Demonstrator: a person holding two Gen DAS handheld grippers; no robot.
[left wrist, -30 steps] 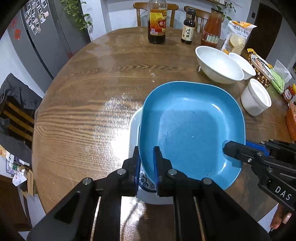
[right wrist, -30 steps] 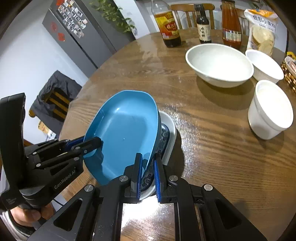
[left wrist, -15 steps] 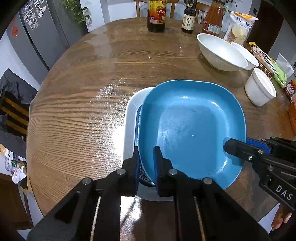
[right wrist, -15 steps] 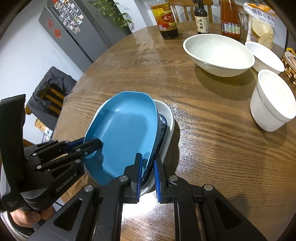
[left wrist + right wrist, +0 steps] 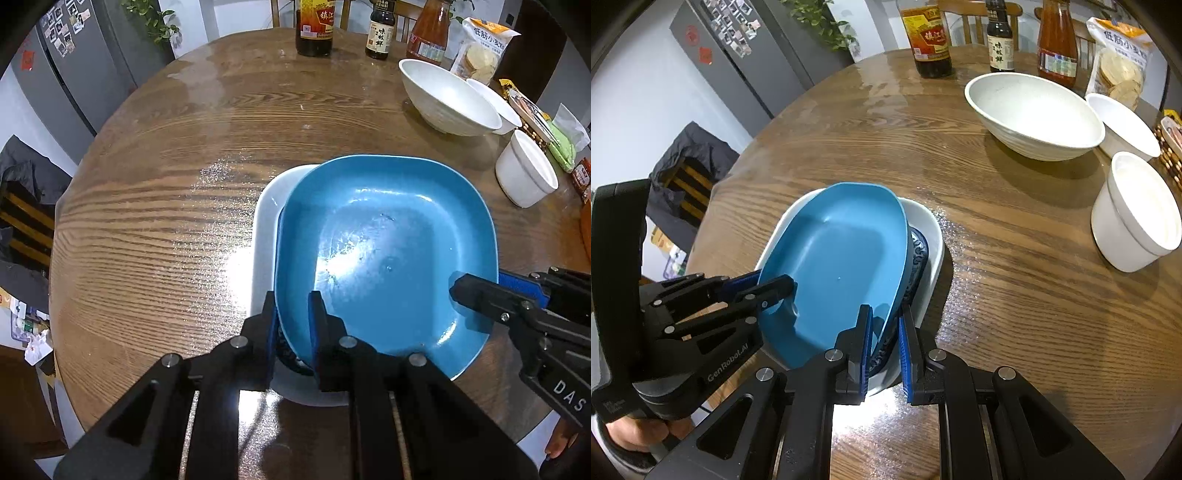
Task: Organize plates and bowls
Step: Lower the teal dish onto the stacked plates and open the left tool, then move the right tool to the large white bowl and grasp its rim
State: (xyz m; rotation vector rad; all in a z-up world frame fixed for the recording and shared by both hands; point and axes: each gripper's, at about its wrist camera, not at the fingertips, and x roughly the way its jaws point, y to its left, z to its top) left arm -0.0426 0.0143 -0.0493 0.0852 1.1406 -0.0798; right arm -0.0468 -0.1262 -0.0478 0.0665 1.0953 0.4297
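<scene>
Both my left hand-held gripper (image 5: 291, 325) and right hand-held gripper (image 5: 884, 339) pinch the blue plate (image 5: 388, 251) by its rim, seemingly not seated on the white dish (image 5: 264, 229), so loosening unevenly could tip it off

hidden: patterned plate (image 5: 919, 254) mostly under blue plate (image 5: 842, 254) | white tray (image 5: 264, 221) partly covered

Sharp pics, fisheye edges, overhead glare on table (image 5: 236, 258).

Plate (image 5: 388, 236) atop dish (image 5: 264, 229); bowls (image 5: 447, 96) behind, right.
</scene>
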